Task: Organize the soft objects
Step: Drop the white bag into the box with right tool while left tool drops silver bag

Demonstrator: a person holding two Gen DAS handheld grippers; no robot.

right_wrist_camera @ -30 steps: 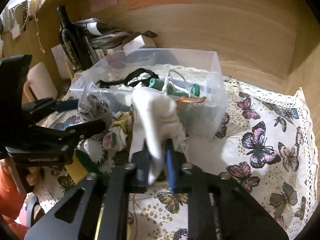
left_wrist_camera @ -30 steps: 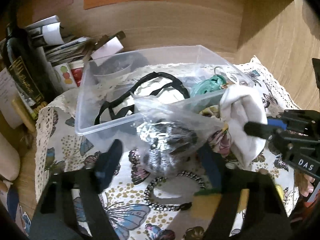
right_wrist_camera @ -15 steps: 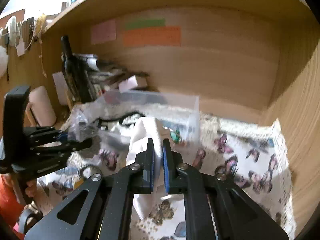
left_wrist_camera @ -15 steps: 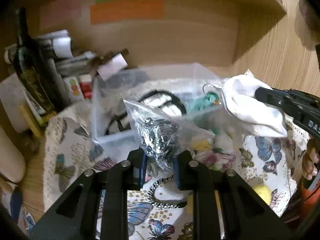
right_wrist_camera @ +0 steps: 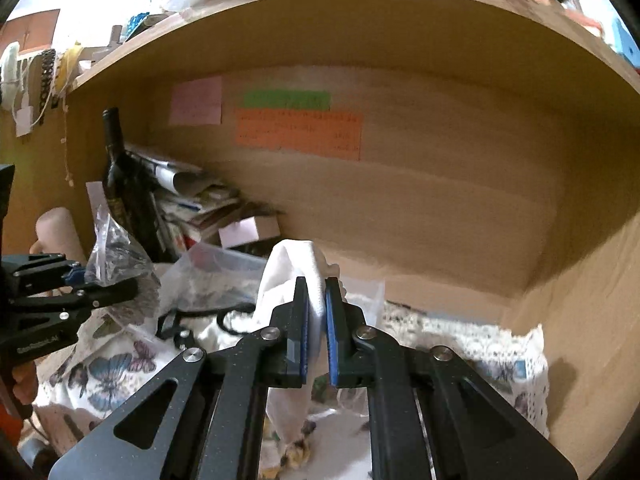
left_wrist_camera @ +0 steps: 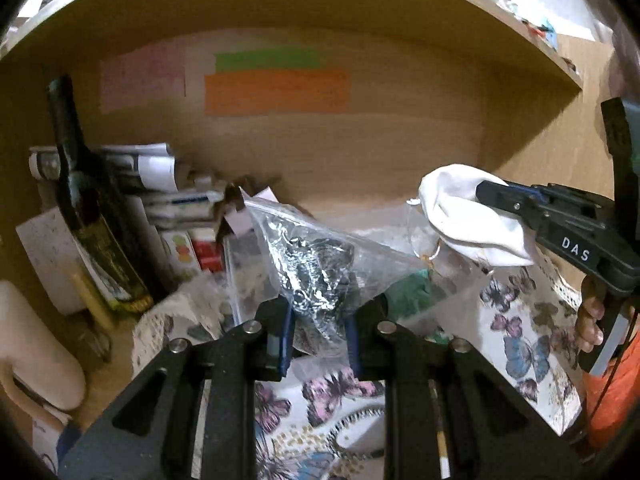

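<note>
While both tools are raised above the butterfly-print cloth (left_wrist_camera: 516, 344), each has something pinched between its fingers. The left gripper (left_wrist_camera: 318, 334) is clamped on a clear plastic bag (left_wrist_camera: 316, 256) holding a crumpled black-and-silver item (what it is exactly cannot be made out); the bag stands up from the blue pads and fans out toward the far wall. From the right wrist view the same bag (right_wrist_camera: 116, 252) hangs at the far left, held between the left tool's fingers. The right gripper (right_wrist_camera: 316, 332) is closed tight on a white soft cloth (right_wrist_camera: 296, 272), which bulges above the pads and trails down below them; in the left wrist view this cloth (left_wrist_camera: 468, 216) sits at the right, up off the table. Beneath and beyond both items lies a clear plastic bin (right_wrist_camera: 224, 264), with a black cord and some green fabric (left_wrist_camera: 412, 292) showing in it. At the far left a dark wine bottle (left_wrist_camera: 92, 216) stands beside a stack of papers (right_wrist_camera: 192, 196). Pink, green and orange notes are stuck to the wooden back wall, the orange note (right_wrist_camera: 298, 134) being the largest.
</note>
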